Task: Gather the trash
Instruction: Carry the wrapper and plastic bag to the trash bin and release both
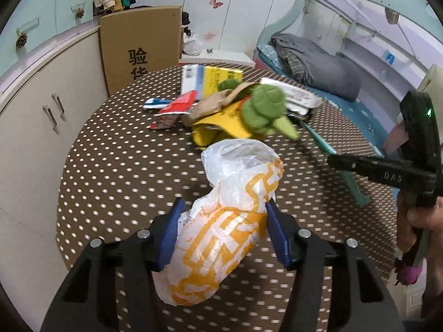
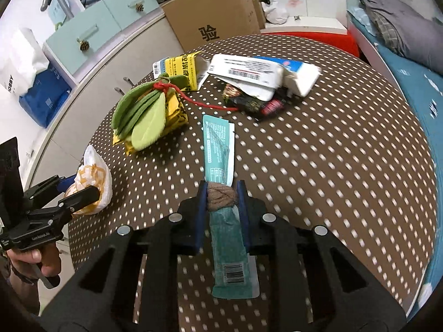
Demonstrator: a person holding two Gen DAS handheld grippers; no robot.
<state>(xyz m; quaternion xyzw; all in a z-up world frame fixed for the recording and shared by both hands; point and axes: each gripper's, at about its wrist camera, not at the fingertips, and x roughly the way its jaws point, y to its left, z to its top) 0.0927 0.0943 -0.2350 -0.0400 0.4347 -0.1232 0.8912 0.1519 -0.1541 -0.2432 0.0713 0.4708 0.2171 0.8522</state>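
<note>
Left gripper [image 1: 223, 207], lower centre of the left wrist view: blue-padded jaws pinching a crumpled white plastic bag with orange print [image 1: 229, 221] above the round brown table with white dots [image 1: 116, 166]. Right gripper [image 2: 221, 193], lower centre of the right wrist view: jaws clamped on a long teal foil wrapper [image 2: 220, 149] and a brown crumpled wad [image 2: 221, 197]. Upper centre of that view: green-and-yellow plush toy [image 2: 144, 119] and white cartons [image 2: 254, 74] lying on the table.

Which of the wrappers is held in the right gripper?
The long teal wrapper, clamped with a brown wad by the right gripper. The red wrapper and black wrapper lie untouched further away.
</note>
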